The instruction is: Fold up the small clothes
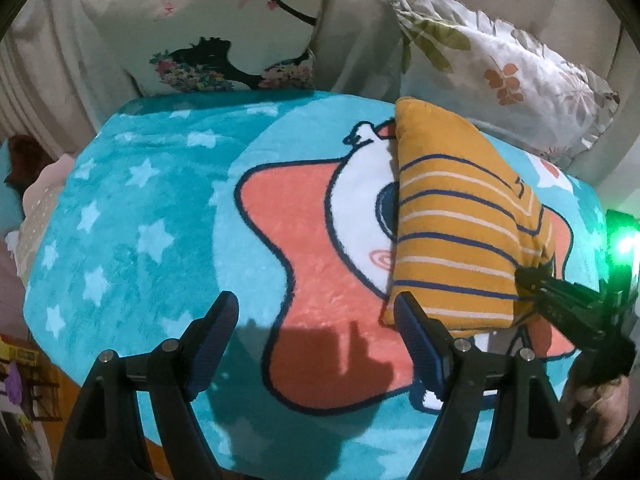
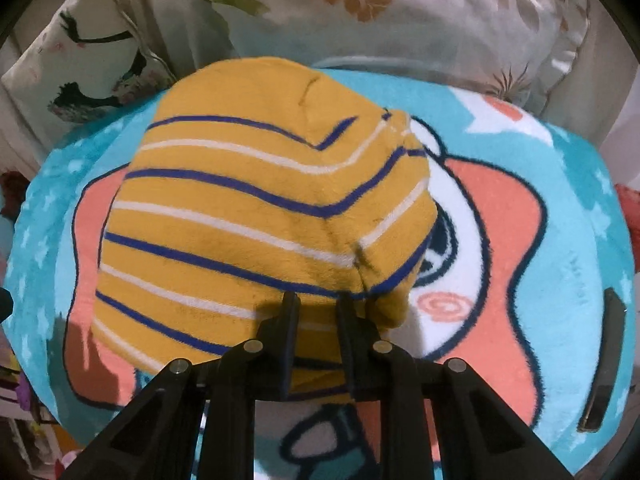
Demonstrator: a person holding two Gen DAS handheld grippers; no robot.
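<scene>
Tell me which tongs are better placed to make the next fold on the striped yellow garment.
Probably the right tongs: they are already shut on the striped yellow garment at its near edge. The left tongs hang open beside it, holding nothing.

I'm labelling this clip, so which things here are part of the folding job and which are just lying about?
Part of the job:
mustard-yellow striped fabric garment
right tongs, closed on the garment's near edge
left tongs, open, holding nothing
turquoise plush cartoon blanket, the folding surface

Lying about:
white cushion with black bird print
white ruffled leaf-print pillow
</scene>
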